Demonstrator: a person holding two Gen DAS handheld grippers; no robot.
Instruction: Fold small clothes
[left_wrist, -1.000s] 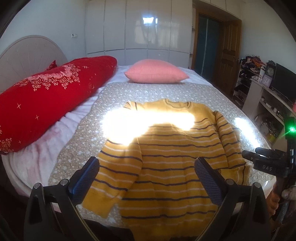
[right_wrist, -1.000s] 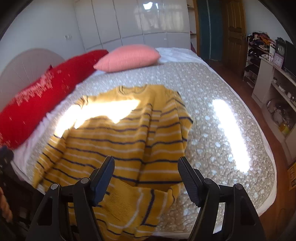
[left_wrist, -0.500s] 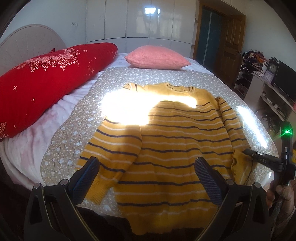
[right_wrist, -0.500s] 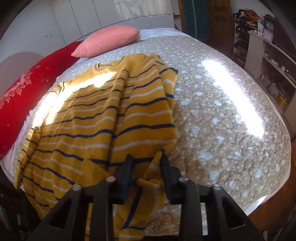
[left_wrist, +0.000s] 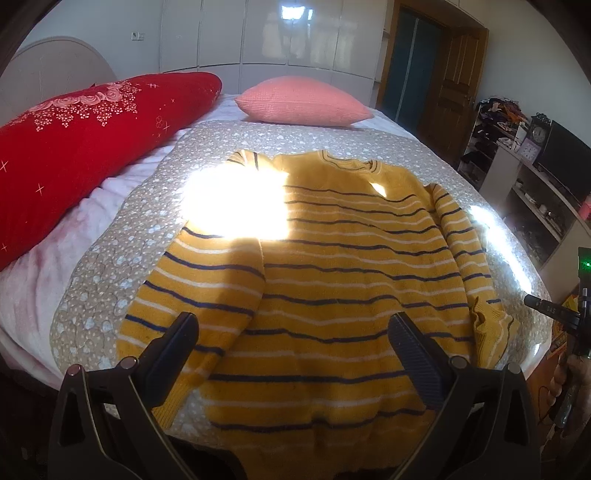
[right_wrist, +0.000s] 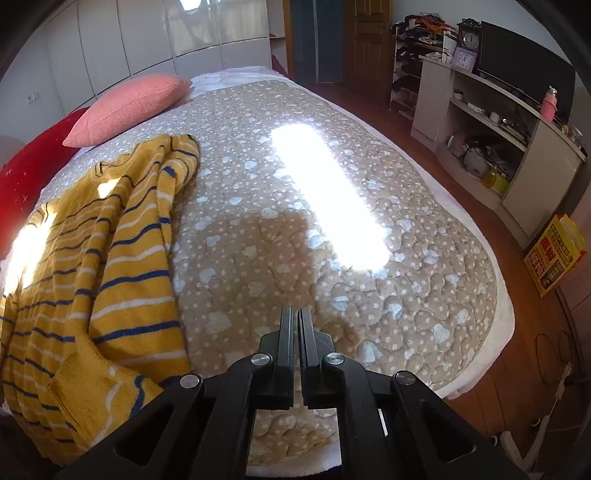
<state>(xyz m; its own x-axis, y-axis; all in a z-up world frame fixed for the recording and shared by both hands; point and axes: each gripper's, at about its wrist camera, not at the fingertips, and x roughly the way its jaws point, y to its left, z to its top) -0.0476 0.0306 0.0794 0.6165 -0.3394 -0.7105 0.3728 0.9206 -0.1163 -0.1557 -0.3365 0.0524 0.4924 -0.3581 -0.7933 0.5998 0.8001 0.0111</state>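
A yellow sweater with navy and white stripes lies flat on the bed, collar at the far end, both sleeves laid along its sides. My left gripper is open and empty above the sweater's hem. My right gripper is shut with nothing between its fingers, over bare bedspread to the right of the sweater. The right sleeve's cuff lies bunched to the left of it. The right gripper also shows at the right edge of the left wrist view.
A beige dotted bedspread covers the bed. A long red pillow and a pink pillow lie at the head. Shelves with a TV and clocks stand right of the bed, and a yellow box sits on the floor.
My right gripper has closed, then swung right off the sleeve cuff, which now lies on the bed. My left gripper stays open and has drifted slightly nearer the hem.
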